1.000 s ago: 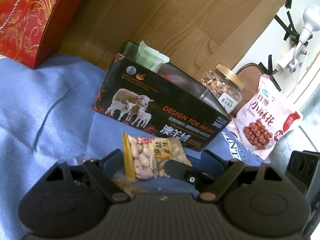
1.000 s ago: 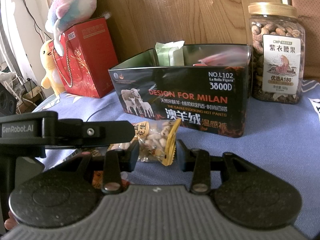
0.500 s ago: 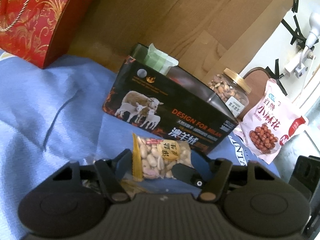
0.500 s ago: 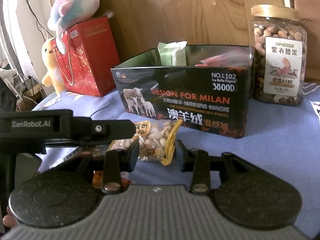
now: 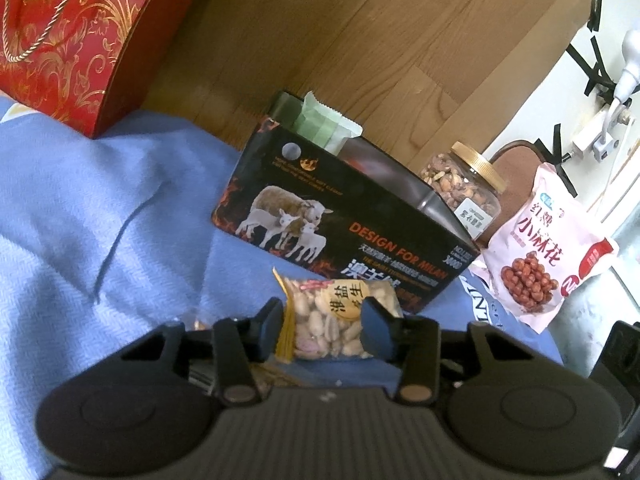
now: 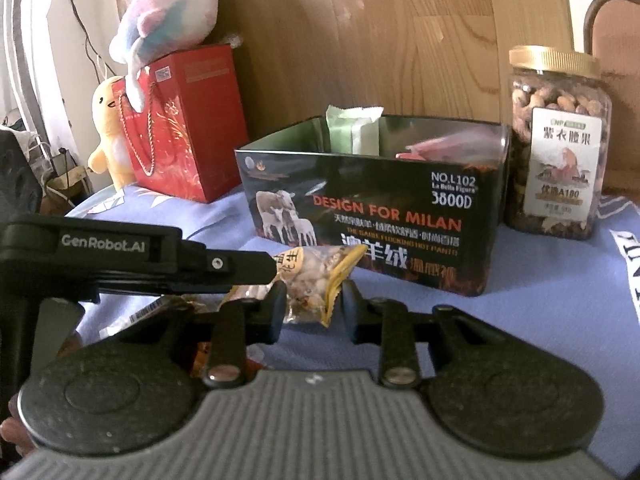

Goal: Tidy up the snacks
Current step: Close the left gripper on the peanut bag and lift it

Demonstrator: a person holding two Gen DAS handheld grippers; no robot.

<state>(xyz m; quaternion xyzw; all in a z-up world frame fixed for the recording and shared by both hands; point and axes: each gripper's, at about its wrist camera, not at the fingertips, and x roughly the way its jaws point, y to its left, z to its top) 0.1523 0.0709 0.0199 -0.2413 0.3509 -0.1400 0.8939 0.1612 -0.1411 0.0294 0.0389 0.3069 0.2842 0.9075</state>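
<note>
Clear plastic is crinkling between my left jaws: I am gripping one small peanut packet (image 5: 336, 320) in the left gripper (image 5: 324, 322), just in front of the one black tin box (image 5: 340, 236). My right gripper (image 6: 314, 306) is hovering at the same packet, its jaws standing narrow on either side; whether they are touching it, I cannot tell. Inside the box, one green packet (image 6: 352, 134) is standing upright and something red is lying beside it. One nut jar (image 6: 556, 148) and one pink peanut bag (image 5: 540, 252) are waiting on the blue cloth (image 5: 100, 208). One red gift bag (image 6: 188, 120) is carrying one plush dolphin (image 6: 168, 20), with one yellow plush chick (image 6: 108, 132) beside it.
</note>
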